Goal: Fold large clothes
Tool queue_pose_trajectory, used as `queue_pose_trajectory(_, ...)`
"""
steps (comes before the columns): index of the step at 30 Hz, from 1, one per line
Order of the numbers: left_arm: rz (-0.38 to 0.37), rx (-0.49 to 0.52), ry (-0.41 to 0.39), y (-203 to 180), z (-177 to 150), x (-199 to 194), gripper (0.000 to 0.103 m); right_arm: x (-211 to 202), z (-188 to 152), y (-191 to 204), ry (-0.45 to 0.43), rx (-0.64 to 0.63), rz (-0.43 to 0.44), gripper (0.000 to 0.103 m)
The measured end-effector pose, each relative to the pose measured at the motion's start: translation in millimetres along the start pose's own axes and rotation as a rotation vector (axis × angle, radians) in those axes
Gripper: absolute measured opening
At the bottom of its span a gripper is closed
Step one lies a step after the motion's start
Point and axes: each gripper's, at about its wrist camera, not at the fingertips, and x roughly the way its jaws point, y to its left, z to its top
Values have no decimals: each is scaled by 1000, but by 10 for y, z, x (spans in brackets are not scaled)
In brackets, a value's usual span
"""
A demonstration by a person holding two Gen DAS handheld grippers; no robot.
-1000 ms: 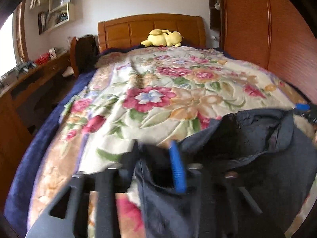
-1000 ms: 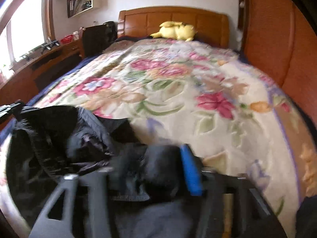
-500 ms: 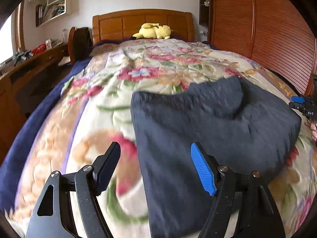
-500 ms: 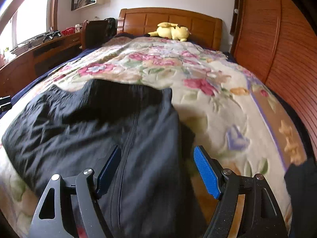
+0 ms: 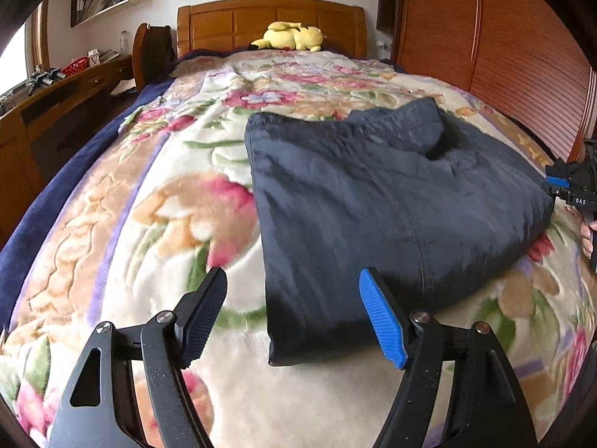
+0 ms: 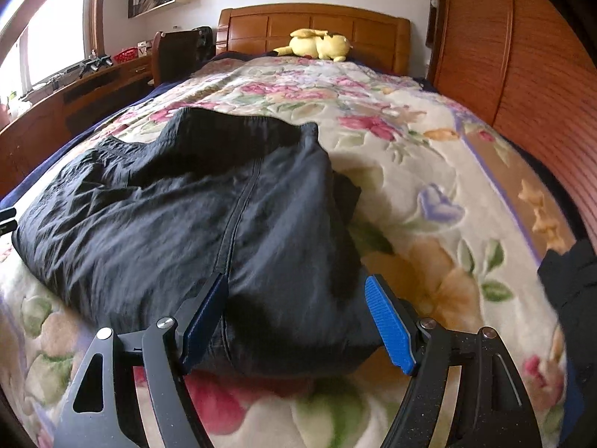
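A dark navy garment [image 5: 373, 194] lies folded on the floral blanket [image 5: 141, 224] of the bed. In the left wrist view my left gripper [image 5: 294, 298] stands open just above the blanket, with the garment's near left corner between its fingers but untouched by the pads. In the right wrist view the same garment [image 6: 179, 216] fills the middle, and my right gripper [image 6: 296, 298] is open around its near right end without pressing it. The right gripper [image 5: 574, 190] also shows at the garment's far right edge in the left wrist view.
A yellow plush toy [image 5: 289, 39] rests by the wooden headboard [image 5: 268, 18]. A ribbed wooden wardrobe [image 5: 503, 56] lines the right side. A desk [image 5: 63, 100] and a chair [image 5: 153, 52] stand on the left. A dark sleeve [image 6: 571, 283] shows at the right edge.
Both grippers let go of the garment, which dropped flat into a folded rectangle. Both then drew back and down toward the garment's near edge.
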Motion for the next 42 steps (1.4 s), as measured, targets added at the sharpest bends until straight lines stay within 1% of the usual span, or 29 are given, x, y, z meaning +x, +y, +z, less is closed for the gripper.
queue_pose_trajectory(3, -2, -11, 11, 25, -33, 37, 74, 99, -47, -34, 17, 22, 15, 78)
queue_pose_trajectory(7, 22, -9, 17, 33, -50, 73, 75, 175, -115, -27, 2, 19, 7, 78)
queue_pose_trajectory(13, 28, -4, 24, 32, -89, 115, 75, 260, -182, -67, 4, 37, 18, 78)
queue_pose_trajectory(18, 22, -12, 33, 39, -108, 144, 75, 262, -178, -32, 13, 32, 4, 78)
queue_pose_trajectory(21, 22, -13, 32, 42, -117, 145, 75, 187, -181, 10, 11, 38, -10, 78)
queue_pose_trajectory(26, 10, -16, 31, 46, -115, 143, 74, 110, -231, 18, 46, 62, 38, 78)
queue_pose_trajectory(27, -2, -17, 30, 53, -109, 142, 67, 116, -243, 14, 55, 61, 42, 78)
queue_pose_trajectory(28, -35, -17, 28, 49, -108, 135, 54, 131, -253, 11, 65, 62, 48, 78)
queue_pose_trajectory(29, -52, -15, 24, 39, -108, 123, 47, 138, -243, 3, 70, 69, 52, 78)
queue_pose_trajectory(30, -57, -6, 22, 17, -106, 117, 35, 143, -236, -11, 71, 77, 57, 77)
queue_pose_trajectory(31, -54, 6, 26, -10, -103, 118, 24, 141, -235, -18, 69, 85, 68, 71)
queue_pose_trajectory(32, -51, 13, 30, -24, -95, 118, 18, 144, -233, -21, 67, 92, 92, 61)
queue_pose_trajectory(33, -43, 17, 35, -30, -92, 121, 10, 148, -235, -14, 69, 90, 108, 56)
queue_pose_trajectory(35, -49, 7, 35, -30, -78, 103, 7, 131, -246, 52, 62, 57, 103, 33)
queue_pose_trajectory(36, -50, -1, 33, -27, -71, 76, 6, 103, -246, 71, 56, 41, 101, 27)
queue_pose_trajectory(37, -46, -7, 25, -23, -66, 43, 5, 73, -246, 80, 51, 31, 95, 17)
queue_pose_trajectory(38, -43, -8, 13, -20, -67, -1, 4, 33, -250, 65, 45, 29, 97, 14)
queue_pose_trajectory(42, -37, -5, -39, -59, -70, -211, 4, -191, -297, 54, -4, 16, 95, 11)
